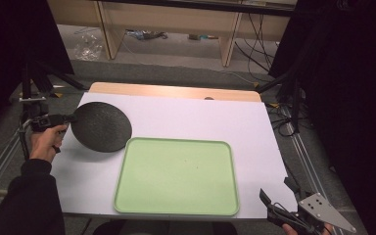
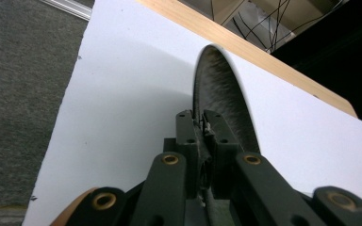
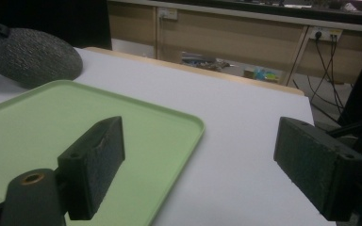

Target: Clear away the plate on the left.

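A round black disc (image 1: 101, 126) hangs tilted over the white table's left part, its right edge close to the green tray (image 1: 176, 176). My left gripper (image 1: 70, 118) is shut on the disc's left rim. In the left gripper view the jaws pinch the disc (image 2: 221, 99) edge-on, my left gripper (image 2: 202, 127) closed around it. My right gripper (image 1: 269, 203) is open at the table's near right corner, empty. In the right gripper view my right gripper (image 3: 202, 165) spans the tray's corner (image 3: 179, 127) and bare table, with the disc (image 3: 30, 56) far left.
The white tabletop (image 1: 215, 117) has a wooden strip (image 1: 176, 91) along its far edge. Tripod legs and cables (image 1: 284, 98) stand off the right side, a stand (image 1: 27, 98) off the left. Wooden furniture (image 1: 171, 24) lines the back.
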Demonstrator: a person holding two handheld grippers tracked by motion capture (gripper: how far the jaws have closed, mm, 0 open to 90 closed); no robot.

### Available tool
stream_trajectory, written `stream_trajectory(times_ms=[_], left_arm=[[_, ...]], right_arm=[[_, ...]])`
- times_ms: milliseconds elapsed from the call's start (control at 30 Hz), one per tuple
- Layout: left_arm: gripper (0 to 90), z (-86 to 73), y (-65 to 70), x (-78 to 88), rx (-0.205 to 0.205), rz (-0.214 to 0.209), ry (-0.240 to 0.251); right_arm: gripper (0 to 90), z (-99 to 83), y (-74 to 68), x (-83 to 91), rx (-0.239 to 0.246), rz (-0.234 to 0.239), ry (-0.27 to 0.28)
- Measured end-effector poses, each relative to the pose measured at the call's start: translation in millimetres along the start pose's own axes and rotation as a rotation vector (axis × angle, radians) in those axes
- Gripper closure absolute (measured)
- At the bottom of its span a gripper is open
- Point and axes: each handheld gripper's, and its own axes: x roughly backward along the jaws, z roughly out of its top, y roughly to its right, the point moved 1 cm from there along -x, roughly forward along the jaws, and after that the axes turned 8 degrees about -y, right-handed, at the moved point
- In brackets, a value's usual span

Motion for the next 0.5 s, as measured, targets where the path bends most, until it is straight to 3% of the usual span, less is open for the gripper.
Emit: stream_trajectory(times_ms=[33, 100, 167, 233, 300, 433, 500], left_arm=[[85.1, 1.5, 2.8, 2.5, -0.015, 0.016, 0.008], [85.8, 4.7, 8.8, 7.4, -0.029, 0.006, 0.017], [86.6, 5.8, 14.8, 10.0, -0.048, -0.001, 0.026], [87.0, 8.0, 26.9, 12.8, -0.081, 0.027, 0.029], [87.1, 10.7, 41.3, 15.3, -0.145, 0.046, 0.032], [86.7, 11.6, 60.2, 17.1, -0.203, 0.1, 0.029], [86.2, 12.2, 64.4, 17.8, -0.219, 0.106, 0.023]], right_arm=[[17.7, 0.2, 0.6, 1.4, 0.005, -0.01, -0.01], [17.7, 0.2, 0.8, 2.4, 0.002, -0.01, -0.031], [17.7, -0.1, 1.2, 1.0, 0.003, -0.008, -0.016], [17.7, 0.0, 1.1, 0.9, 0.001, -0.007, -0.015], [17.7, 0.2, 0.9, 1.3, 0.004, -0.009, -0.013], [17.7, 0.2, 0.1, 0.9, 0.002, -0.008, -0.011], [17.8, 0.1, -0.1, 0.4, 0.0, -0.001, -0.004]])
